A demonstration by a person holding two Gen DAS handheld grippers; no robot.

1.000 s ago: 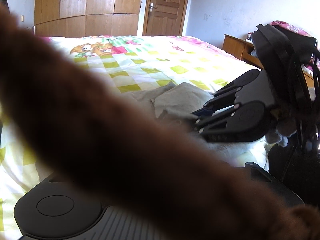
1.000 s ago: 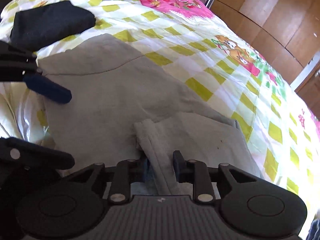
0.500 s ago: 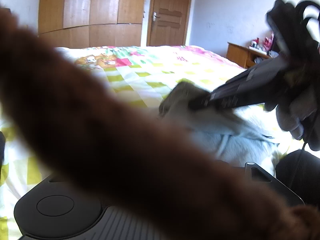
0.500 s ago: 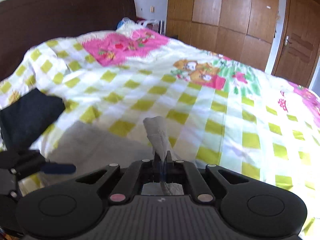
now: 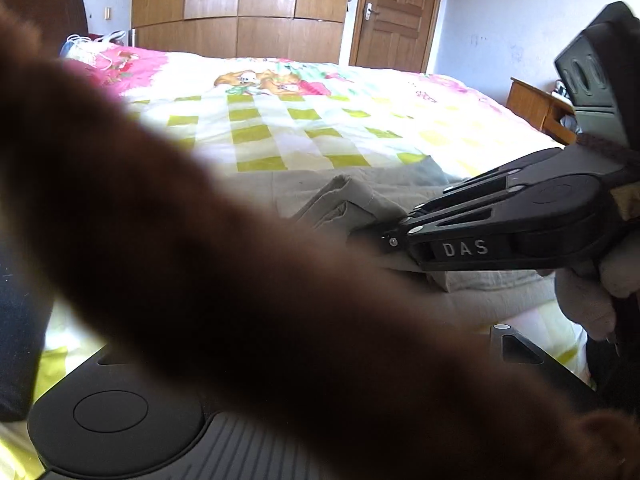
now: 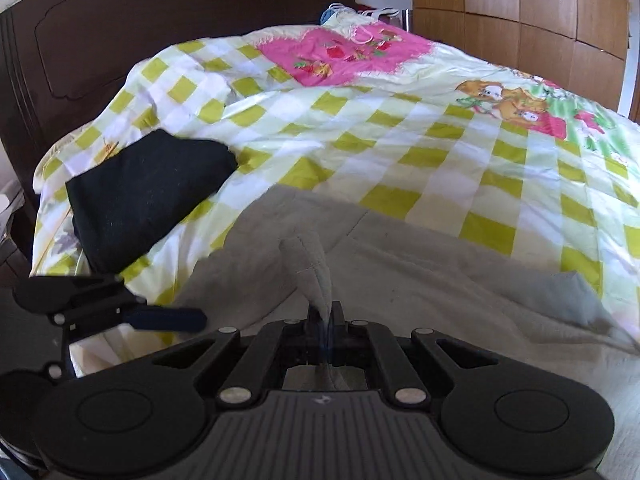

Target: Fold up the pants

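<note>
Pants point(image 6: 400, 280), grey, lie on the bed point(image 6: 400, 152), one edge pinched.
Right hand-held gripper point(image 6: 325, 320) clamps a fabric ridge at 6 o'clock; left hand-held gripper point(image 6: 168, 318), at 8 o'clock, stands apart, empty. Folding looks barely begun; most remains.

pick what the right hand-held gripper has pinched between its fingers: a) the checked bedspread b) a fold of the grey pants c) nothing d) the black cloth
b: in the right wrist view, the right hand-held gripper is shut on a raised fold of the grey pants.
</note>
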